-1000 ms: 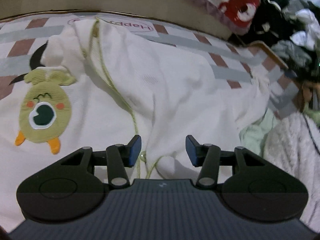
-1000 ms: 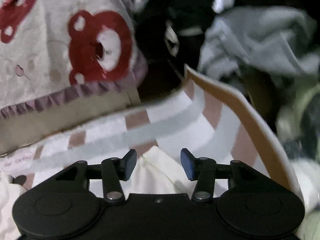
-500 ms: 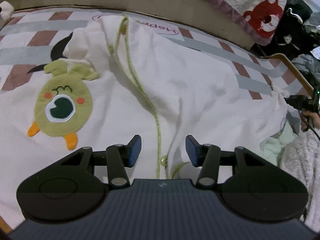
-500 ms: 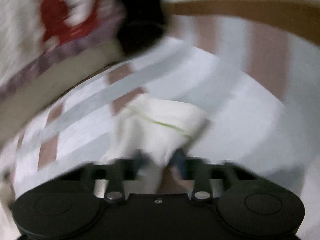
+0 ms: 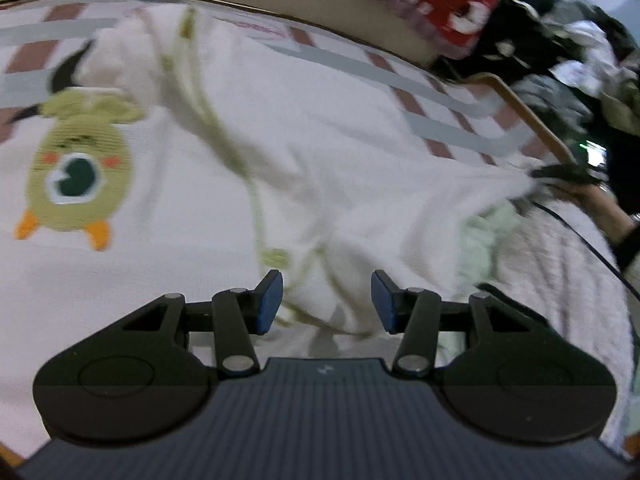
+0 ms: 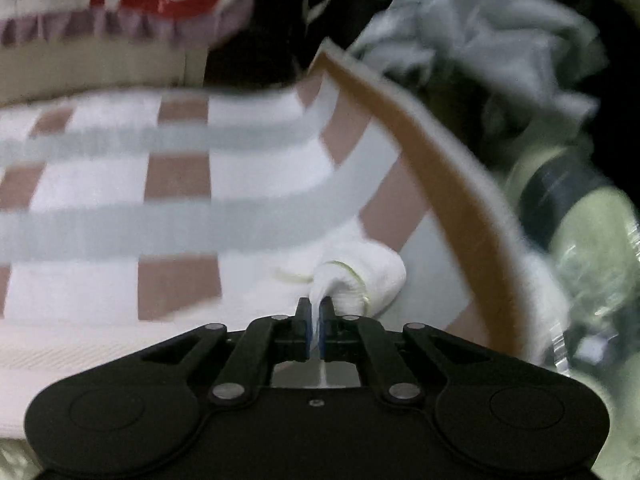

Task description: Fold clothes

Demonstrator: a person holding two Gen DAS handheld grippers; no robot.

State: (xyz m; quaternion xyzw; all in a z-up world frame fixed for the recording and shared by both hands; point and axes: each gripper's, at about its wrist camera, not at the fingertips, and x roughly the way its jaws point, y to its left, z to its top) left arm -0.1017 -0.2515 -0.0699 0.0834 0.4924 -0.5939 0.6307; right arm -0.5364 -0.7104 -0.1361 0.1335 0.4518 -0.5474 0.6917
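A white garment with yellow-green trim and a green cartoon patch lies spread on the striped mat. My left gripper is open just above the garment's near edge. My right gripper is shut on a bunched white cuff of the garment, with cloth pinched between the pads. It also shows in the left wrist view at the right, pulling the cloth taut.
A bear-print blanket and a pile of dark and grey clothes lie at the back right. A fluffy pink-white cloth and a mint cloth lie at the right. The mat's tan edge curves past the cuff.
My right gripper has closed on the garment's cuff and pulled it out to the right. My left gripper stays open, with the garment shifting under it.
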